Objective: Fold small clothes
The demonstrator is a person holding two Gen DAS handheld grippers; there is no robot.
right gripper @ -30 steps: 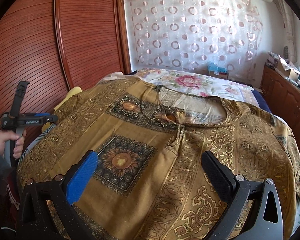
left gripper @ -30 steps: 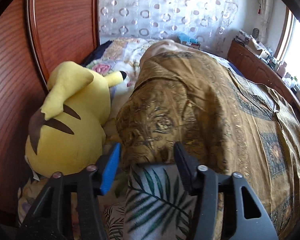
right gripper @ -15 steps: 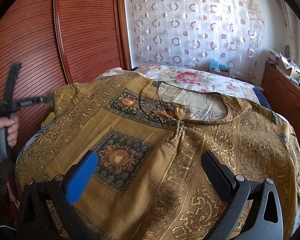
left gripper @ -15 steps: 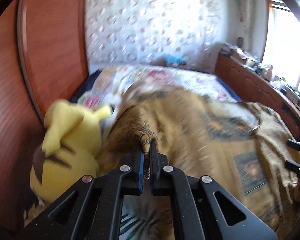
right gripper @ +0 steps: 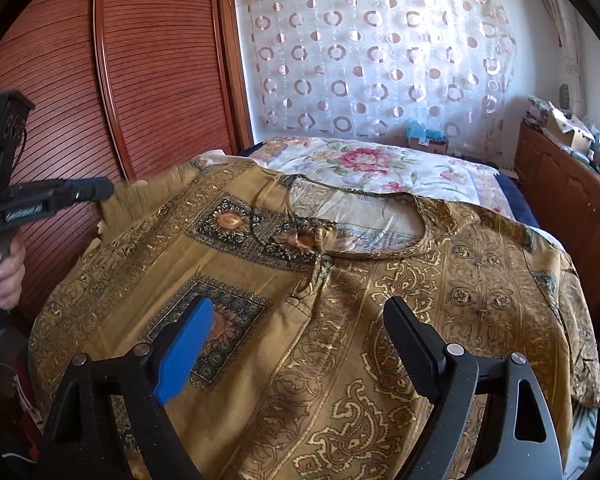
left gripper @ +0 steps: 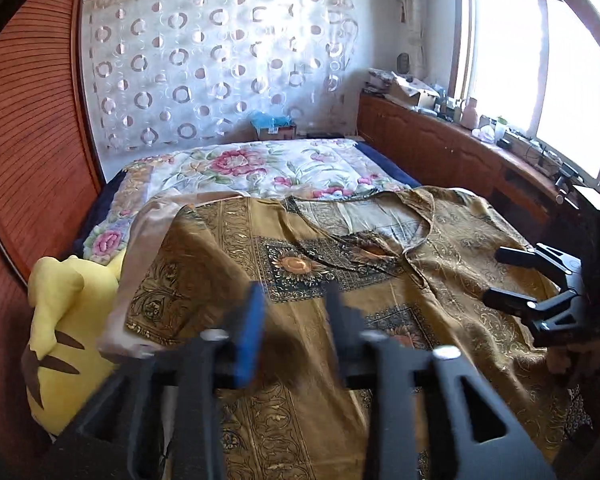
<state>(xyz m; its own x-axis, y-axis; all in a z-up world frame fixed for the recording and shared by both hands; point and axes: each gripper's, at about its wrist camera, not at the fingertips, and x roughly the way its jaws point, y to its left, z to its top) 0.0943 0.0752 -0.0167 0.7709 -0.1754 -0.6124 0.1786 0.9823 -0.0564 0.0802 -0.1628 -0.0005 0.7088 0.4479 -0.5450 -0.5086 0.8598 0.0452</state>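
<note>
A mustard-gold patterned tunic [right gripper: 380, 300] lies spread face up on the bed, neckline toward the far end. Its left sleeve [left gripper: 168, 280] is lifted and turned in over the body, with the pale inside showing. My left gripper [left gripper: 295, 300] hovers above that sleeve. Its jaws are opening, and a dark blur of cloth still hangs between the pads without being pinched. The right wrist view shows the left gripper [right gripper: 106, 191] at the left edge with blurred cloth beside its tip. My right gripper [right gripper: 300, 312] hangs over the tunic's front, its jaws closing slightly with nothing between them.
A yellow plush toy [left gripper: 60, 340] lies against the wooden wardrobe doors [right gripper: 140, 80] left of the bed. A floral sheet [right gripper: 380, 164] covers the bed's far end. A cluttered wooden cabinet [left gripper: 440, 148] runs along the right under a window. A person's hand [right gripper: 8, 272] grips the left tool.
The left gripper shut on the sleeve edge, carried it up and in over the tunic, and its jaws have now parted. The right gripper stayed put and its jaws narrowed a little.
</note>
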